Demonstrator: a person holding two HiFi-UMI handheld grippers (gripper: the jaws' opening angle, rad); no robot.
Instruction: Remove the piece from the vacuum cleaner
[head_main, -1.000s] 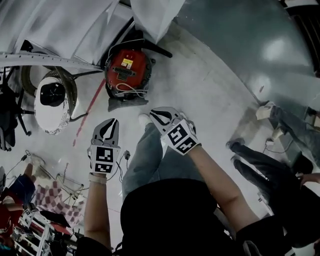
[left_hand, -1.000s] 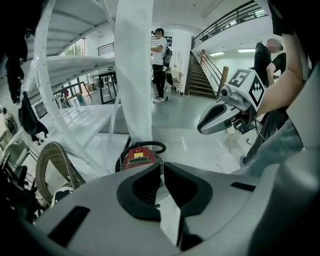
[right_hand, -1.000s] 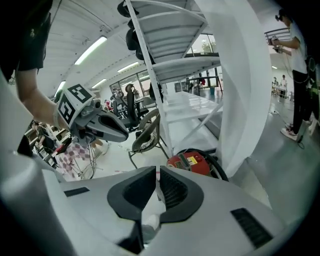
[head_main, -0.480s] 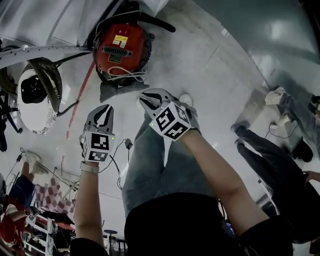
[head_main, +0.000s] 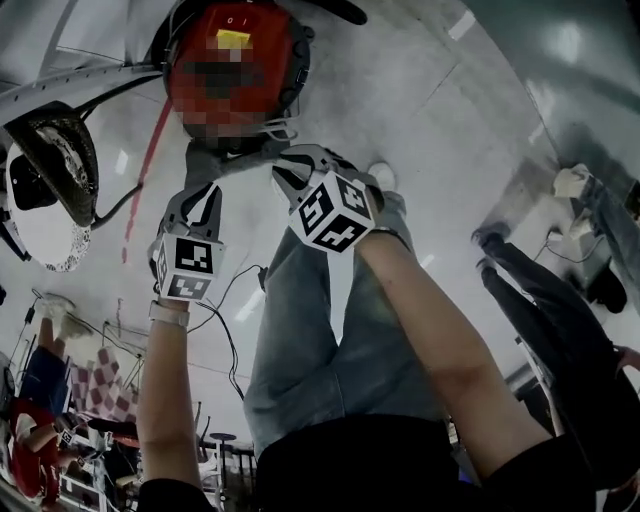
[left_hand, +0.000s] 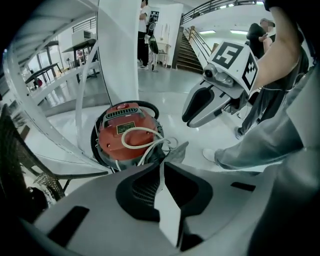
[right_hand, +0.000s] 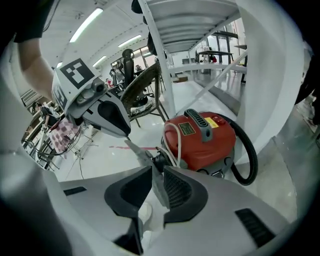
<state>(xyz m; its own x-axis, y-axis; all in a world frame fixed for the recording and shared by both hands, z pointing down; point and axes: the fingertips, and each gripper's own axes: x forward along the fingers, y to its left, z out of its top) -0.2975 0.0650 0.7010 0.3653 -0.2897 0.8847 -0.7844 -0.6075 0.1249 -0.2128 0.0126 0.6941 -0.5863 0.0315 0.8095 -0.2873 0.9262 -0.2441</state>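
Note:
The red vacuum cleaner stands on the floor at the top of the head view, a white cord looped on its lid and a black hose curling round its side. A flat grey piece sticks out from its near side. My left gripper is shut on that piece, which runs as a thin sheet between its jaws. My right gripper is shut on the same piece from the other side. Both grippers sit close together just in front of the vacuum.
White frame legs rise right behind the vacuum. A mesh-backed chair stands to the left, near a red floor line. My jeans leg and shoe are below the grippers. Cables lie on the floor; another person's legs are at right.
Both grippers have moved forward to the vacuum, from about a hand's width short of it, and now hold the grey piece at its near side.

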